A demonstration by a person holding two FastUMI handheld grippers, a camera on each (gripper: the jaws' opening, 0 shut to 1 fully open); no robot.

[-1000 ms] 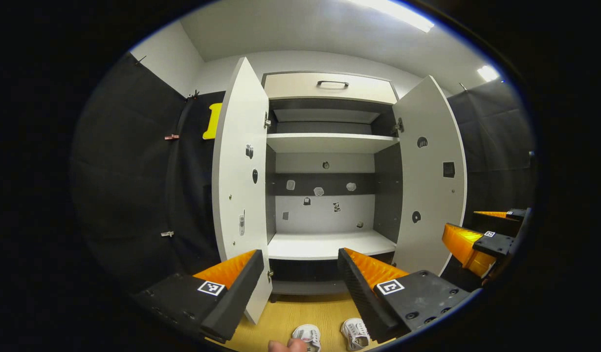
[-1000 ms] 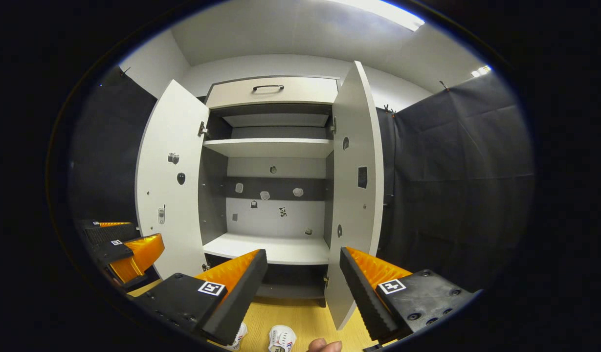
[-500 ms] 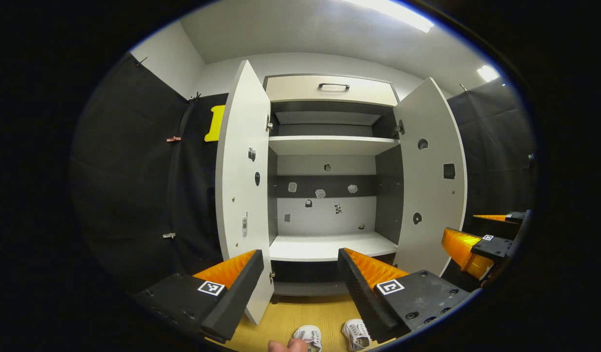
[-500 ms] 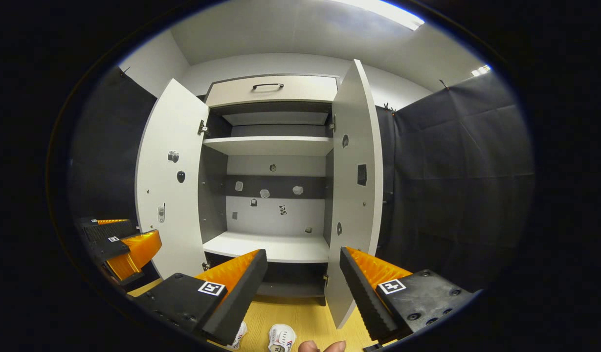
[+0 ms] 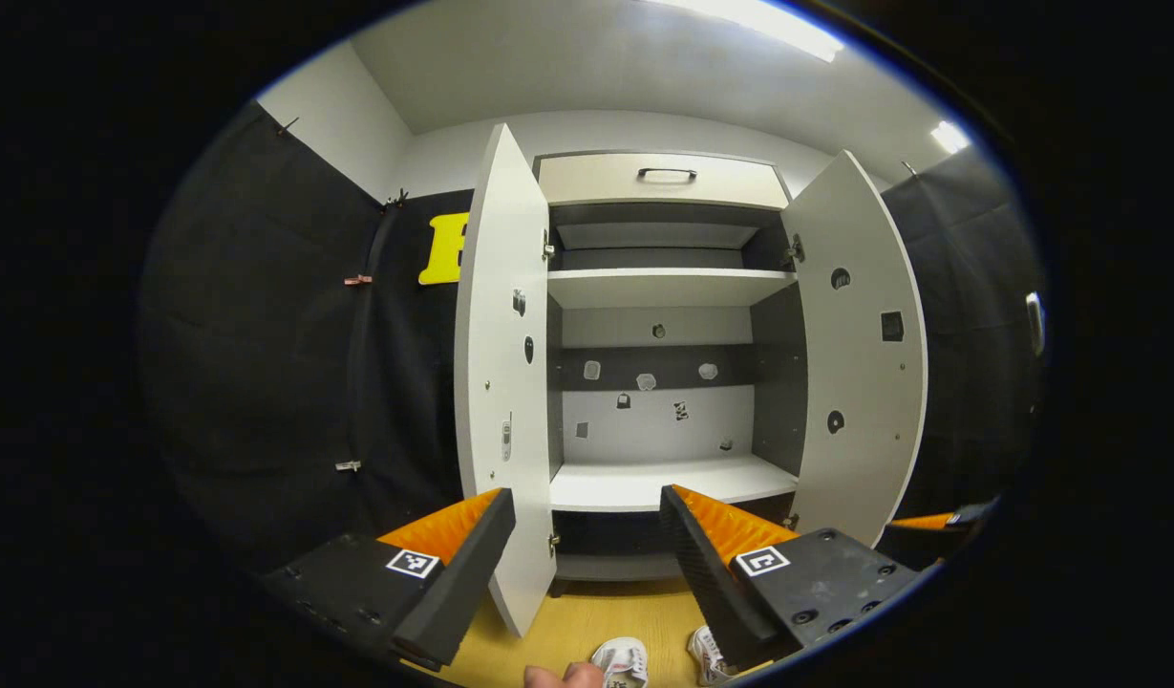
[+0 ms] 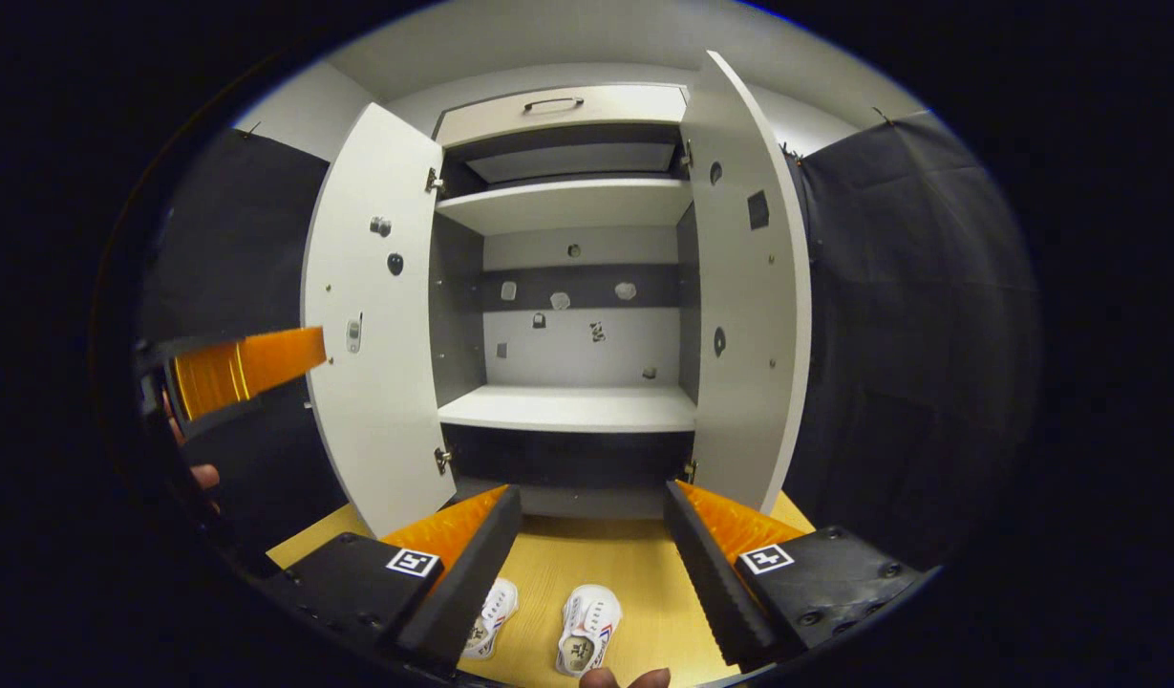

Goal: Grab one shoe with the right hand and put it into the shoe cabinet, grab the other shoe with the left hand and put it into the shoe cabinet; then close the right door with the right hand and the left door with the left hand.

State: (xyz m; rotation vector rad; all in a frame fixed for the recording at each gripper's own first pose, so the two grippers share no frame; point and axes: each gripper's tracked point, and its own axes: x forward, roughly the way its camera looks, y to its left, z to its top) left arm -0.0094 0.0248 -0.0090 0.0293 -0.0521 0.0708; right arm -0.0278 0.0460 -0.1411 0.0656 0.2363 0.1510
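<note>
A black cloth (image 5: 262,363) hangs left of the jaws in the left gripper view, held with small clips (image 5: 357,280); in the right gripper view it hangs on the right (image 6: 911,325). A wooden floor (image 6: 634,564) lies between and just beyond the jaws. Ceiling lights (image 5: 768,24) glow high above, over white walls (image 5: 333,100).

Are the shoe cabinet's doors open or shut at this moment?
Open. In the right gripper view the left door and right door both swing outward, baring the cabinet's white shelves. Both shoes lie on the floor.
</note>
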